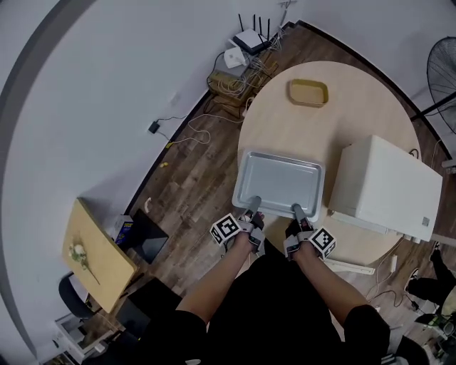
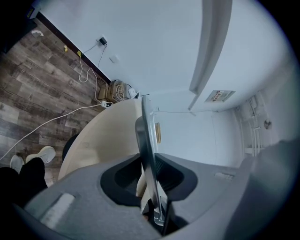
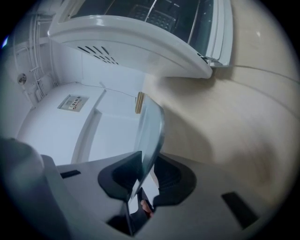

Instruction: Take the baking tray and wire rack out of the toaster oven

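Brown wood flooring (image 1: 192,178) and white walls surround a round, pale tabletop (image 1: 356,121). A white toaster oven (image 1: 385,185) sits at its right side and a shallow yellow dish (image 1: 308,93) lies near its far edge, well apart from everything else.

The baking tray (image 1: 279,182) is out of the oven, empty, and lies level over the near part of the tabletop, just beside the oven's left side. Whether its underside touches the wood cannot be told from above. The person holds it by its near rim with both tools. The left tongs (image 1: 253,203) pinch the rim towards its left end and the right tongs (image 1: 299,210) pinch it towards its right end. In each gripper view the thin metal edge runs straight between the two pads, which press on it from either side.

In the right gripper view the oven door hangs open, and thin metal bars that look like the wire rack (image 3: 154,11) show inside the dark cavity.

So roughly half the job looks done. The tray has been taken out but not yet let go. What remains is to release it on the tabletop, reach into the oven and draw out the rack.
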A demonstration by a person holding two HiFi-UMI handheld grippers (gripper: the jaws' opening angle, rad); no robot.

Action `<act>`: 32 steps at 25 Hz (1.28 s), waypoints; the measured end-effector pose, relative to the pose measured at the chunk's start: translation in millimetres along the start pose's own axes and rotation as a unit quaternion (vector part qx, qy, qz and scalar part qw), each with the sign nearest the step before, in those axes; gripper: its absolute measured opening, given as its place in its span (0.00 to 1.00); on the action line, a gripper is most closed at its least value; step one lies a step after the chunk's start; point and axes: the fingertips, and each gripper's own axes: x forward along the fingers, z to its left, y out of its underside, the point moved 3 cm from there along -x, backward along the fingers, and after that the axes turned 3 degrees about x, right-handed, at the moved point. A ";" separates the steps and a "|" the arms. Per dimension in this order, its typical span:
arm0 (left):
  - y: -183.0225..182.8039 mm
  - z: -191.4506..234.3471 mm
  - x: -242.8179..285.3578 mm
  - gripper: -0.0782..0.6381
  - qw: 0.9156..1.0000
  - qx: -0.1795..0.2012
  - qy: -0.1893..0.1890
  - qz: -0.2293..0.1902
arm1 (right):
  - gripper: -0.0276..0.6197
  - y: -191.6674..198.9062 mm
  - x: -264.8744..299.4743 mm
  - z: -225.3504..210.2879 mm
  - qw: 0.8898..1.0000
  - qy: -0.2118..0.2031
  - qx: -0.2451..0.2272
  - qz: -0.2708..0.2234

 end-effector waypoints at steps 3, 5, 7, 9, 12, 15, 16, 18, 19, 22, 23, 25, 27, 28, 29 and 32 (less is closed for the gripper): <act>-4.4 6.1 16.2 0.24 1.000 0.005 -0.011 0.012 | 0.17 -8.7 13.0 -6.7 1.000 0.011 0.007 -0.007; -4.8 11.1 29.8 0.24 1.000 0.008 -0.020 0.023 | 0.17 -17.7 21.5 -12.0 1.000 0.016 0.010 -0.014; -4.8 15.0 40.9 0.24 0.999 0.010 -0.028 0.032 | 0.17 -24.2 27.3 -16.2 0.999 0.022 0.012 -0.020; -4.1 17.6 49.1 0.24 0.999 0.014 -0.035 0.039 | 0.17 -29.2 31.2 -21.2 0.999 0.031 0.011 -0.020; -2.0 22.3 57.8 0.25 0.997 0.024 -0.053 0.049 | 0.17 -34.0 35.0 -30.1 0.998 0.055 0.016 -0.010; -0.7 25.6 62.5 0.25 0.995 0.041 -0.068 0.061 | 0.17 -36.9 37.9 -36.0 0.997 0.075 0.018 -0.001; -0.2 26.4 64.3 0.25 0.994 0.047 -0.073 0.067 | 0.17 -38.4 38.9 -36.8 0.997 0.079 0.015 0.001; 1.6 28.0 68.6 0.26 0.991 0.062 -0.085 0.084 | 0.17 -41.8 40.6 -38.7 0.996 0.087 0.008 0.004; 2.5 28.5 70.7 0.26 0.989 0.071 -0.091 0.092 | 0.17 -43.2 41.2 -40.4 0.996 0.092 0.007 0.004; 1.9 28.2 77.0 0.27 0.984 0.100 -0.103 0.109 | 0.17 -45.0 45.0 -45.5 0.994 0.108 0.004 0.017; 1.6 28.6 79.1 0.27 0.982 0.108 -0.107 0.114 | 0.17 -45.9 46.8 -46.8 0.993 0.117 0.002 0.023; 2.6 30.2 82.5 0.27 0.977 0.128 -0.119 0.127 | 0.17 -48.3 49.4 -49.5 0.990 0.135 0.000 0.035; 3.7 31.1 84.3 0.29 0.969 0.151 -0.130 0.143 | 0.17 -49.2 50.5 -51.1 0.988 0.151 -0.001 0.043; 3.7 30.9 84.6 0.30 0.966 0.161 -0.133 0.150 | 0.17 -49.1 50.6 -51.0 0.987 0.156 -0.002 0.045; 3.6 30.5 84.6 0.30 0.963 0.170 -0.136 0.156 | 0.17 -48.8 50.8 -50.7 0.986 0.160 -0.006 0.048; 4.2 31.6 83.8 0.31 0.955 0.190 -0.147 0.172 | 0.18 -49.1 52.6 -52.0 0.983 0.173 -0.018 0.056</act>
